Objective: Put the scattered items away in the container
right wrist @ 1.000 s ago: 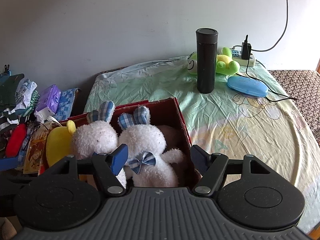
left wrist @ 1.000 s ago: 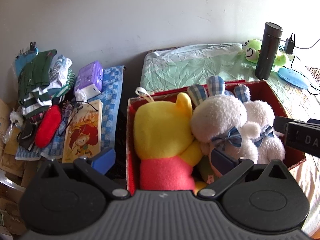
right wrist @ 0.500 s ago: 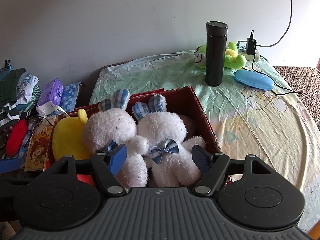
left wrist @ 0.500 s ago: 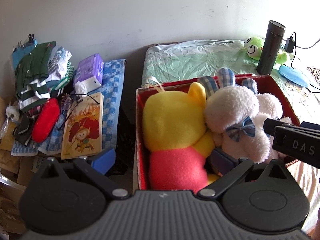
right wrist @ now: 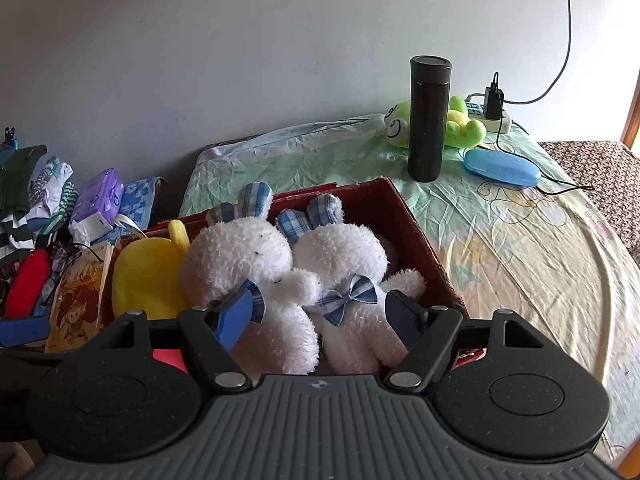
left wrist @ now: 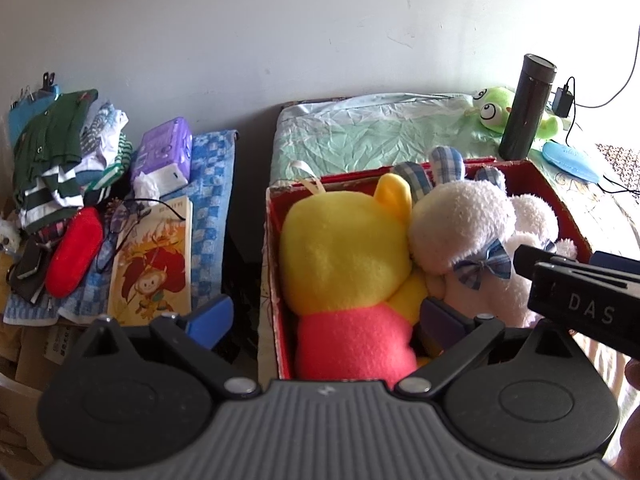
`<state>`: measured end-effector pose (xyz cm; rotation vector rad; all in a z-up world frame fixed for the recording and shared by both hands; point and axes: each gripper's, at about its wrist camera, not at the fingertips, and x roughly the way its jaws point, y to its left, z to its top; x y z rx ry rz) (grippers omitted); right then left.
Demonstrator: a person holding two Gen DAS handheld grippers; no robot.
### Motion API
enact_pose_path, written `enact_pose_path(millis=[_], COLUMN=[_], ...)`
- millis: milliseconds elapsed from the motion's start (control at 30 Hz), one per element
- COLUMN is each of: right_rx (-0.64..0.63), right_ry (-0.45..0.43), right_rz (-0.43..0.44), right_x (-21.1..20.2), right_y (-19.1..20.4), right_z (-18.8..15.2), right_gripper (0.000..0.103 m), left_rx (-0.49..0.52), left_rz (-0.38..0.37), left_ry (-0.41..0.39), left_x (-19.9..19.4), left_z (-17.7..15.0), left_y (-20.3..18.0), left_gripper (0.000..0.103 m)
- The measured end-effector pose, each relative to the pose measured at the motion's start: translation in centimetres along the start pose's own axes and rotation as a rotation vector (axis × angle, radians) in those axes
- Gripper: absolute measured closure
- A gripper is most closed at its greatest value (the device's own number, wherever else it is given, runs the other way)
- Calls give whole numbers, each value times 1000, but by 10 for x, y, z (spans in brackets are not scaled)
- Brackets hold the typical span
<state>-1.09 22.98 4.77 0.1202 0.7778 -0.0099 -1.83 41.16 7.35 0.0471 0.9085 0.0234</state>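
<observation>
A red box stands on the bed-sheet-covered table. It holds a yellow plush bear in a pink shirt and two white rabbits with plaid bows. My left gripper is wide and closing slightly. It straddles the box's left wall and the bear's pink body, and the pads do not press on them. My right gripper hovers open over the rabbits' bodies. On the table behind the box are a green frog plush, a black flask and a blue case.
Left of the box, a lower surface carries folded clothes, a purple tissue pack, a red pouch, spectacles and a picture book. A power strip with a charger and cables lies by the wall. The right gripper's body crosses the left wrist view.
Both grippers have drawn back slightly from the box, so the plush toys show more fully. The right gripper's body reaches further into the left wrist view. Jaw widths look nearly the same.
</observation>
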Motion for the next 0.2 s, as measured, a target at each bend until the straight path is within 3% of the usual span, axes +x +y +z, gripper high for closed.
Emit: enact_pose_path(millis=[200], right_rx=[13], right_ry=[-11], right_rz=[-18], right_x=[-1], right_y=[-2], right_z=[2], right_gripper=[27], left_rx=[-31], left_rz=[-15], left_ry=[-20], left_x=[-1], left_z=[2], left_y=[3], left_gripper=[8])
